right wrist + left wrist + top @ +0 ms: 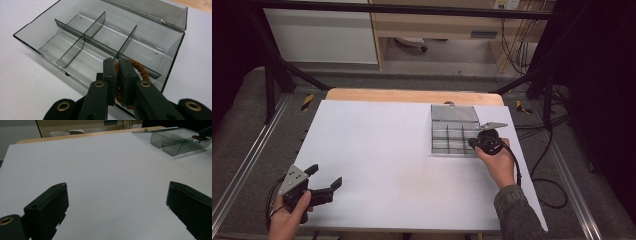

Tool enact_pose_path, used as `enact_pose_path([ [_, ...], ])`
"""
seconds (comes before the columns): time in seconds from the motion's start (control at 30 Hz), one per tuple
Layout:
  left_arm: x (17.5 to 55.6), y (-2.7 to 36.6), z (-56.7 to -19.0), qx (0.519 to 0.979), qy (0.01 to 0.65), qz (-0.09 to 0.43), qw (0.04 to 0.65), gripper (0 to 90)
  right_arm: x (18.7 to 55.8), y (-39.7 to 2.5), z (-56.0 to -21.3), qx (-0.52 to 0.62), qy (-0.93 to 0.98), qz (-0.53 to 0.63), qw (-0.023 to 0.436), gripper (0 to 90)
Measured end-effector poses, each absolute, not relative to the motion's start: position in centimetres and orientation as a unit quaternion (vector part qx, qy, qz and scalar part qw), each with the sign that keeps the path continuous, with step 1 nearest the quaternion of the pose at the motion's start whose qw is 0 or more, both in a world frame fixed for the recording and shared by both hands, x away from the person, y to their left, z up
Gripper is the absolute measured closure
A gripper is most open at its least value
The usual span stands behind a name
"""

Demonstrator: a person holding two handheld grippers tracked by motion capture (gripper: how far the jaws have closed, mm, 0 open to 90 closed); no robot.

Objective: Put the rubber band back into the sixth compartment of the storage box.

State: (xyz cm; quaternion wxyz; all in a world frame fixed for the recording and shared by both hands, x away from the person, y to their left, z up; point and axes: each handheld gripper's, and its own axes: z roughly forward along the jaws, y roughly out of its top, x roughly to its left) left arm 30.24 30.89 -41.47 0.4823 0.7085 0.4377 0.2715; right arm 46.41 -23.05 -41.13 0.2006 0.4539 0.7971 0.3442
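The right gripper [116,75] is clenched on a brown hair tie [135,68] over the near corner compartment of the box [37,41] — released too early, the hair tie may catch on a divider [125,42]. The left gripper [117,202] rests with jaws wide apart.

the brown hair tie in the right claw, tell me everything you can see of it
The hair tie is a brown loop with a twisted, rope-like look. The right claw, jaws nearly closed, pinches it on one side. It hangs at the near right corner compartment of the open smoky clear box; whether it touches the box is unclear.
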Motion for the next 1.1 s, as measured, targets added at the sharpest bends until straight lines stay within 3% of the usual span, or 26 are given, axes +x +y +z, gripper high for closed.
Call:
enact_pose_path([
  [1.1,30.23,30.86,-41.45,0.709,0.436,0.272,0.483,4.2,46.59,-22.76,-41.44,0.452,0.798,0.349,0.196,81.0],
])
